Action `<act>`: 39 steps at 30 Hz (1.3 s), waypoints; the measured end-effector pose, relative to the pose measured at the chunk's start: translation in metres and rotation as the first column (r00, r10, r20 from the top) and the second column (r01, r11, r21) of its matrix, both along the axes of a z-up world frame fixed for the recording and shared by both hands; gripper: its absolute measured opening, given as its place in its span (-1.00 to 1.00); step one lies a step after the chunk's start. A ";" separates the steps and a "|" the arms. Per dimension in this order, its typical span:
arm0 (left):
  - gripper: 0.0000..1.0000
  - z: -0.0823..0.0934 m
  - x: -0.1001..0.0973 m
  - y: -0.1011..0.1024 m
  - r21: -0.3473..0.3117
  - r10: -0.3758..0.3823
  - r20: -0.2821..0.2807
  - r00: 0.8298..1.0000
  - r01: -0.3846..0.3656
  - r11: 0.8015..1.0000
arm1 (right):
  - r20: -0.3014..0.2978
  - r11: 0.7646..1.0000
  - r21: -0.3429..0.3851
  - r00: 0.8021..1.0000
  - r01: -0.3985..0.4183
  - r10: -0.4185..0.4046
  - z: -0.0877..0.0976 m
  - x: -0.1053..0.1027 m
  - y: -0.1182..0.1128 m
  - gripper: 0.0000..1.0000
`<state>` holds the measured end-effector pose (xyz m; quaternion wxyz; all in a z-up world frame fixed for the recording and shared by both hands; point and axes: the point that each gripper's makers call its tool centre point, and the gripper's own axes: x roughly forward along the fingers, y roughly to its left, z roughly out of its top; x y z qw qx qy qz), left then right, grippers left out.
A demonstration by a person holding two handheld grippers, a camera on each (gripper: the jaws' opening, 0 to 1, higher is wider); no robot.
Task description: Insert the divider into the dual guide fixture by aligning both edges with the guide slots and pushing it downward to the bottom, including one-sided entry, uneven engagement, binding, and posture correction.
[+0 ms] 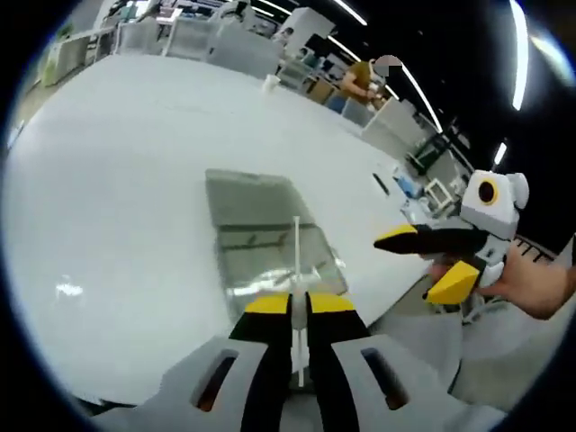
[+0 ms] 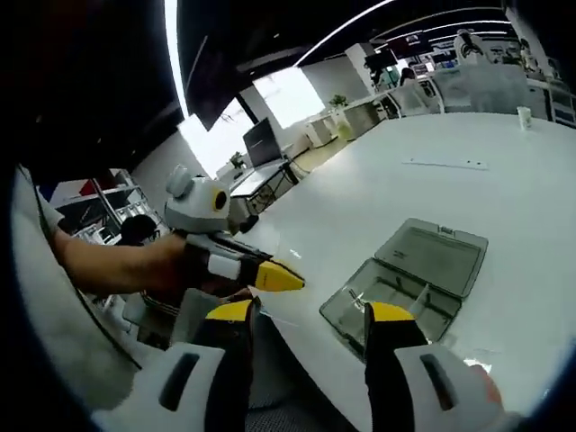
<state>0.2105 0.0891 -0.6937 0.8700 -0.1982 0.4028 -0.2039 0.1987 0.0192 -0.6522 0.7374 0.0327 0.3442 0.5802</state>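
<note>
Left gripper view showed the left gripper point(image 1: 298, 310) with its jaws clamped on a thin white divider point(image 1: 296, 270), held upright just above the clear plastic compartment box point(image 1: 261, 238) on the white table point(image 1: 117, 180). The right gripper point(image 1: 450, 261) hung off to the side, jaws apart. Right gripper view showed the box point(image 2: 405, 279) with its lid open beyond the spread jaws.

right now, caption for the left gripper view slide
Left gripper pinches the thin divider above the open clear box; right gripper waits alongside.
</note>
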 end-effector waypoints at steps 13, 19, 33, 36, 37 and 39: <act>-0.97 -0.009 0.012 0.005 0.010 -0.021 -0.144 0.989 0.022 1.000 | 0.107 0.996 -0.020 0.990 -0.089 0.091 -0.003 -0.009 0.000 -0.01; -0.97 -0.012 0.016 0.002 0.028 -0.044 -0.197 0.979 0.051 0.998 | 0.128 0.996 -0.015 0.987 -0.093 0.094 -0.008 -0.010 -0.002 0.03; -0.97 -0.025 0.026 -0.001 0.057 -0.037 -0.307 0.951 0.057 0.997 | 0.220 0.990 -0.049 0.965 -0.133 0.140 -0.010 -0.009 -0.005 0.10; -0.97 -0.024 0.028 -0.004 0.052 -0.036 -0.312 0.949 0.054 0.997 | 0.228 0.989 -0.052 0.963 -0.135 0.143 -0.010 -0.008 -0.005 0.11; -0.97 -0.024 0.029 -0.005 0.050 -0.038 -0.315 0.948 0.056 0.997 | 0.230 0.989 -0.052 0.962 -0.136 0.144 -0.010 -0.008 -0.004 0.11; -0.97 -0.026 0.028 -0.007 0.056 -0.037 -0.323 0.946 0.059 0.997 | 0.236 0.989 -0.054 0.961 -0.138 0.147 -0.010 -0.007 -0.004 0.11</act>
